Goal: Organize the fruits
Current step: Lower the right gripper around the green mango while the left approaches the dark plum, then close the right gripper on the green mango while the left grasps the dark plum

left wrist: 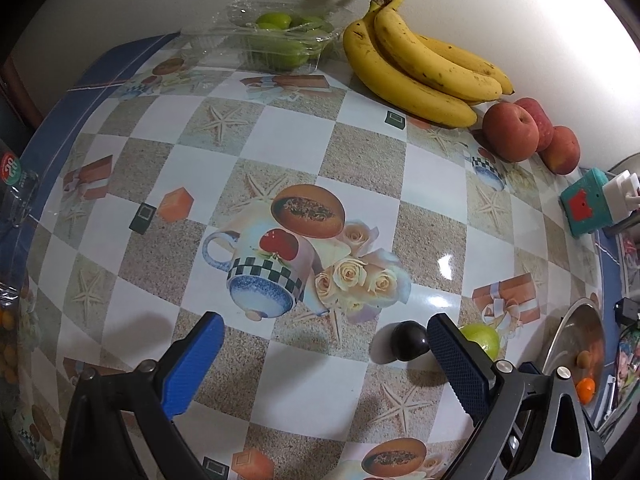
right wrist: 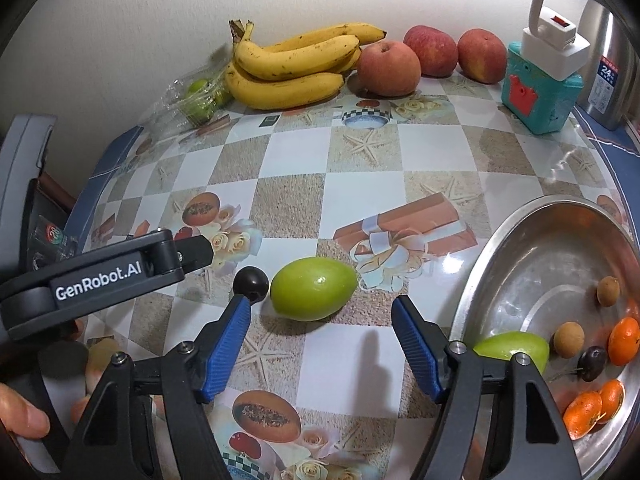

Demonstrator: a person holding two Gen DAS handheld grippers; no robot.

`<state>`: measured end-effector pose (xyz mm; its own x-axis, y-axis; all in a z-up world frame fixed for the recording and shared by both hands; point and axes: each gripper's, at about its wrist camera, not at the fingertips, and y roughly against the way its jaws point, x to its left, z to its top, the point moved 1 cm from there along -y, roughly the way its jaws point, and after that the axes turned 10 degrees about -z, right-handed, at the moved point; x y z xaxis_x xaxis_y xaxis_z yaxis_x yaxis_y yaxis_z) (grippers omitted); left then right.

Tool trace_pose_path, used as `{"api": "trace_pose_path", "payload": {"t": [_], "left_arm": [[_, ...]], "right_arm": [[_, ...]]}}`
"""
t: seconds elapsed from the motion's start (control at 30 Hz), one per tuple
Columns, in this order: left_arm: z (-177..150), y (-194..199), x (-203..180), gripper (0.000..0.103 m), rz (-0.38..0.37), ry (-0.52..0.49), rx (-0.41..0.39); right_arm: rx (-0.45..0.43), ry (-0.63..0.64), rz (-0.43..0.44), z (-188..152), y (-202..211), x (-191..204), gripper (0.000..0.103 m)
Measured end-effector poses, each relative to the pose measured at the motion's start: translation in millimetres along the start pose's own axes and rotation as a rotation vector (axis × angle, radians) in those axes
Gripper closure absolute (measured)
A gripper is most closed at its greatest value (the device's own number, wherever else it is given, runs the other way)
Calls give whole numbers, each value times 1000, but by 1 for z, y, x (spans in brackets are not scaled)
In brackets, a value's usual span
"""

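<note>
A green fruit (right wrist: 313,294) lies on the patterned tablecloth (right wrist: 360,152) next to a small dark round fruit (right wrist: 251,283). My right gripper (right wrist: 320,320) is open and empty, its blue fingers either side of and just short of the green fruit. My left gripper (left wrist: 324,334) is open and empty above the cloth; the dark fruit (left wrist: 409,340) and green fruit (left wrist: 482,338) sit by its right finger (left wrist: 460,364). The steel bowl (right wrist: 520,280) at the right holds a green fruit (right wrist: 516,346), small oranges (right wrist: 623,340), brown round fruits (right wrist: 568,339) and a dark fruit (right wrist: 593,363).
Against the back wall lie a banana bunch (right wrist: 296,68), three red apples (right wrist: 388,68) and a clear plastic box of green fruits (left wrist: 280,40). A teal toy box with a white plug (right wrist: 540,88) and a steel flask (right wrist: 608,64) stand at the right.
</note>
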<state>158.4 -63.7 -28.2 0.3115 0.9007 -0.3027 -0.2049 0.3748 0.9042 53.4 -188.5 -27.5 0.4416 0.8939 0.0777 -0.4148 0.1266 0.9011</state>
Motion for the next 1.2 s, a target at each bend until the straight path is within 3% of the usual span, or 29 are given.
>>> {"api": "trace_pose_path", "payload": {"t": [0.07, 0.7, 1.2], "left_arm": [[0, 0, -1, 1, -8, 0, 1], [0, -8, 5, 1, 2, 13, 14], [0, -12, 0, 3, -20, -3, 20]], "right_arm": [[3, 1, -1, 0, -3, 1, 38], [23, 1, 16, 8, -22, 9, 38], [25, -27, 27, 10, -27, 5, 49]]}}
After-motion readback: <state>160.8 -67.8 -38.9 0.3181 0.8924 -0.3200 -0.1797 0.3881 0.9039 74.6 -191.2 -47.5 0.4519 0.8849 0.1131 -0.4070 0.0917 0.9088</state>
